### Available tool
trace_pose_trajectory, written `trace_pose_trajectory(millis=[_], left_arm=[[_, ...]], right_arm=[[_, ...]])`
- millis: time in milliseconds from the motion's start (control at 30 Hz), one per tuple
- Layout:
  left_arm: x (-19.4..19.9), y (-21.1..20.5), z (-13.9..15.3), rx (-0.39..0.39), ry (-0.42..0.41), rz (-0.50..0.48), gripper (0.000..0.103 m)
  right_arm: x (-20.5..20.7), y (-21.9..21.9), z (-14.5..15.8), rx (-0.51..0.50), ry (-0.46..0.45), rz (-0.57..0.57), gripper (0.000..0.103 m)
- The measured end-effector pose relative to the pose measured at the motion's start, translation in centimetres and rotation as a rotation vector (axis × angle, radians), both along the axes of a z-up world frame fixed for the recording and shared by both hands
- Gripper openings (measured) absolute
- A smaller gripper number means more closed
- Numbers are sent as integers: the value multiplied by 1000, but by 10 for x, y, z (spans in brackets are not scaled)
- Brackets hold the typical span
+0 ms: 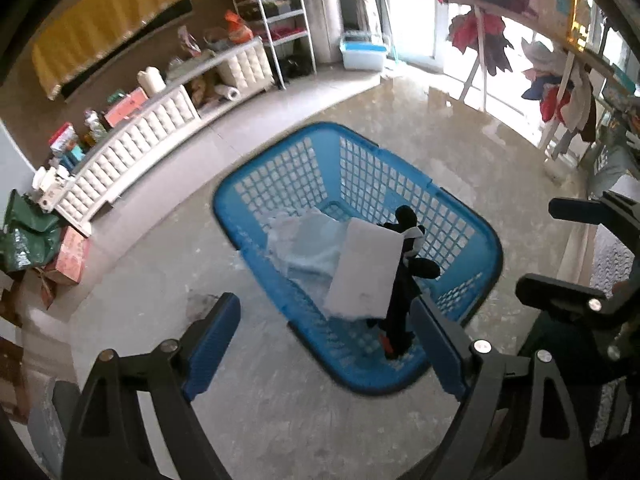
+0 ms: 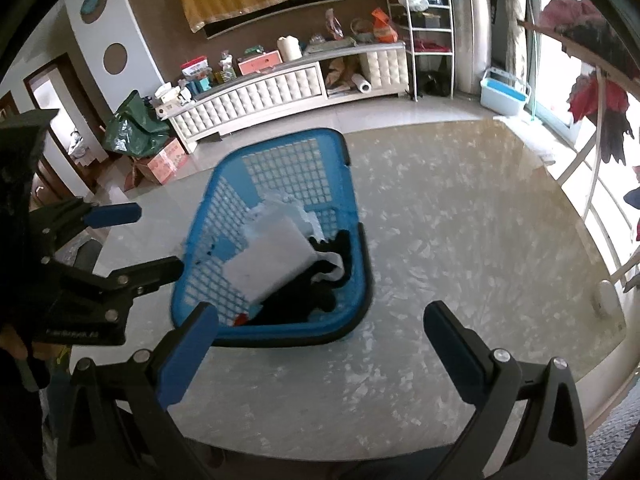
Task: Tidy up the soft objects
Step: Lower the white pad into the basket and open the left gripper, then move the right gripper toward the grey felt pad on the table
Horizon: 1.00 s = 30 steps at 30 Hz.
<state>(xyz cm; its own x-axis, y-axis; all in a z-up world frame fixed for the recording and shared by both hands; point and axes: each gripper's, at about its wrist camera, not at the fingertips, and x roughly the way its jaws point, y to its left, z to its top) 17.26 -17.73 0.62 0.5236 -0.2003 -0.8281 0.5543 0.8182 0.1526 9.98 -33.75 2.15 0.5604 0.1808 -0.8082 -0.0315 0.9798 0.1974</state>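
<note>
From where I stand, the left gripper (image 1: 326, 340) hangs over the floor with its blue-padded jaws spread wide and nothing between them. No earlier view is on hand, so I say only that they gape. Just ahead of its fingertips, and partly behind its right finger, sits the blue laundry basket (image 1: 280, 176) on the pale stone floor (image 1: 140, 280). Inside the basket, closest to that gripper, a black plush toy (image 1: 404, 276) with white patches stands up against the near wall. A white rectangular foam pad (image 1: 364, 272) leans tilted across it. Beyond the pad lies a crumpled pale blue cloth (image 1: 308, 244) on the basket's bottom.

The right gripper (image 2: 318, 340) also stands wide and empty, beside the left one. The basket lies ahead of it and off towards its left finger, whose tip overlaps the near rim in this view. Bare floor fills the gap between its two fingers.

Farther off, past the basket, a long white quilted cabinet (image 2: 280, 84) runs along the brown wall, crowded with boxes and bottles. A green bag (image 2: 136, 128) slumps at its end. To the right of it stands a white metal rack (image 2: 430, 40), then a small blue and white bin (image 2: 505, 94) by the bright window. Clothes hang on a drying rack (image 1: 480, 36) at the far right.
</note>
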Motion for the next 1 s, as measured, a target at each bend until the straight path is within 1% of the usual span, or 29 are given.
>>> trace_pose_trajectory(millis=[100, 233, 300, 367, 400, 433, 533, 733, 867, 1000], left_arm=[[-18, 14, 13, -31, -44, 6, 87], [-35, 37, 27, -86, -57, 22, 88], [-41, 46, 30, -103, -67, 33, 89], [-48, 55, 33, -119, -76, 43, 94], [-51, 61, 35, -131, -85, 48, 100], [-54, 66, 37, -142, -92, 53, 103], [-60, 83, 40, -176, -103, 68, 103], [-68, 116, 38, -212, -108, 124, 103], [-72, 142, 34, -214, -127, 170, 103], [-72, 170, 27, -208, -119, 215, 103]], right_arm=[[-8, 16, 13, -17, -25, 21, 103], [-15, 33, 25, -31, -53, 40, 103], [-20, 45, 30, -55, -73, 43, 103], [-24, 53, 32, -54, -85, 52, 103], [-25, 56, 34, -54, -89, 56, 103], [-26, 61, 35, -62, -91, 60, 103], [-28, 73, 37, -81, -93, 75, 103], [-29, 98, 39, -105, -102, 116, 103], [-22, 122, 34, -118, -99, 167, 103], [-7, 148, 26, -119, -89, 220, 103]])
